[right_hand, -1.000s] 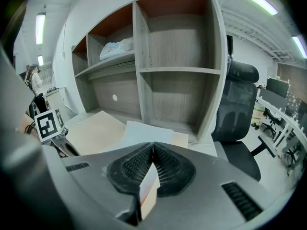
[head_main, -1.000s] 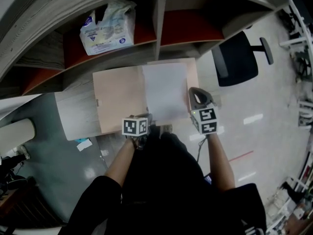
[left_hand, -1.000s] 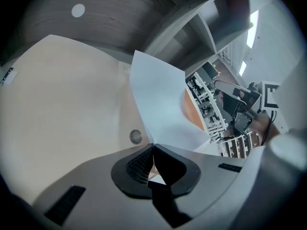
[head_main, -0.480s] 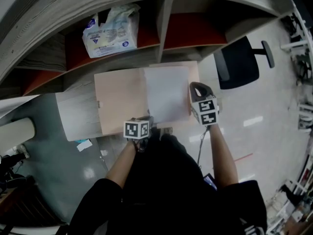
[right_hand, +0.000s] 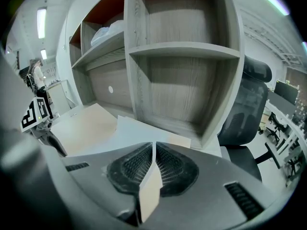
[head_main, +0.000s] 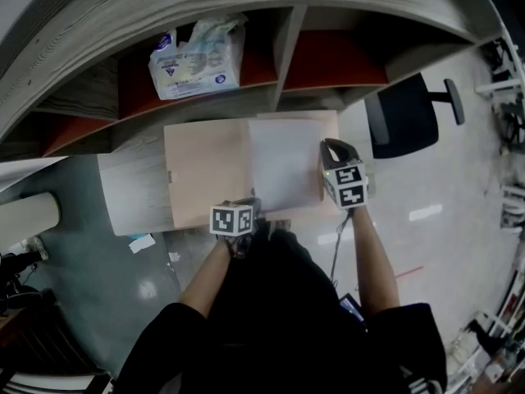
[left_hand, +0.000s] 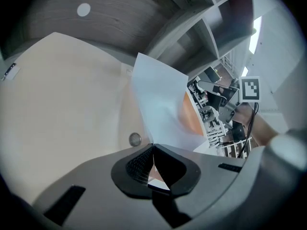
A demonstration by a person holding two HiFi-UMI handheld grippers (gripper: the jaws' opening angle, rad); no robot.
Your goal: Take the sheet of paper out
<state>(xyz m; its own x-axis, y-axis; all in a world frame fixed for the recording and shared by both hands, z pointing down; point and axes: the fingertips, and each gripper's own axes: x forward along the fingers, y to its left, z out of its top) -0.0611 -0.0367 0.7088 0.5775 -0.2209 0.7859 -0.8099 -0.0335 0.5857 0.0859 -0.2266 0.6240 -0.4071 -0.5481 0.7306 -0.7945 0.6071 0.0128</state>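
An open beige folder (head_main: pixel 205 171) lies on a low grey cabinet, with a white sheet of paper (head_main: pixel 283 162) on its right half. My left gripper (head_main: pixel 253 204) is at the folder's near edge, shut on the sheet's near-left corner. From those jaws (left_hand: pixel 152 150) the sheet (left_hand: pixel 160 104) curls upward. My right gripper (head_main: pixel 328 148) is shut on the folder's right edge, and a strip of beige cover (right_hand: pixel 149 190) shows between its pads. The sheet (right_hand: pixel 129 133) and the folder's left half (right_hand: pixel 88 123) lie to its left.
A wooden shelf unit (head_main: pixel 279 23) stands right behind the folder, with a plastic pack (head_main: pixel 197 56) in one compartment. A black office chair (head_main: pixel 402 117) is at the right. The grey cabinet top (head_main: pixel 131 191) reaches left of the folder. A person (right_hand: pixel 36 75) stands far off.
My right gripper has shifted a little and sunk, still with the folder's right edge in it. The left gripper has kept still on the sheet's corner.
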